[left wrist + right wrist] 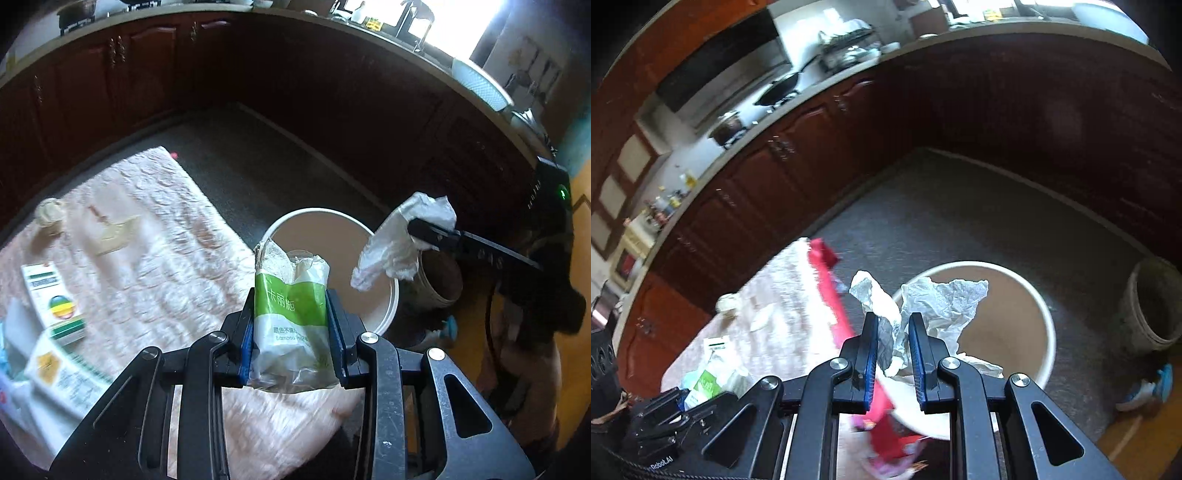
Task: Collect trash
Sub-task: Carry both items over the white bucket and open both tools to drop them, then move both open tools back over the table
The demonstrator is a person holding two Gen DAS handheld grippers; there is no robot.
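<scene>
In the left wrist view my left gripper (291,306) is shut on a green and white tissue packet (291,291), held upright over the near edge of a round white bin (317,211). To the right, my right gripper (424,232) pinches a crumpled white tissue (395,240) above the bin's right rim. The right wrist view shows the same gripper (894,325) shut on that tissue (945,299), with the bin (1008,332) just beyond it. The left gripper (701,397) and its packet (707,384) appear at lower left.
A pink fluffy cloth (166,240) covers the surface at left, with a paper ball (50,212), cartons (55,299) and a red wrapper (827,273) on it. A grey bucket (1156,302) and a blue shoe (1152,384) sit on the floor. Dark cabinets (147,66) ring the room.
</scene>
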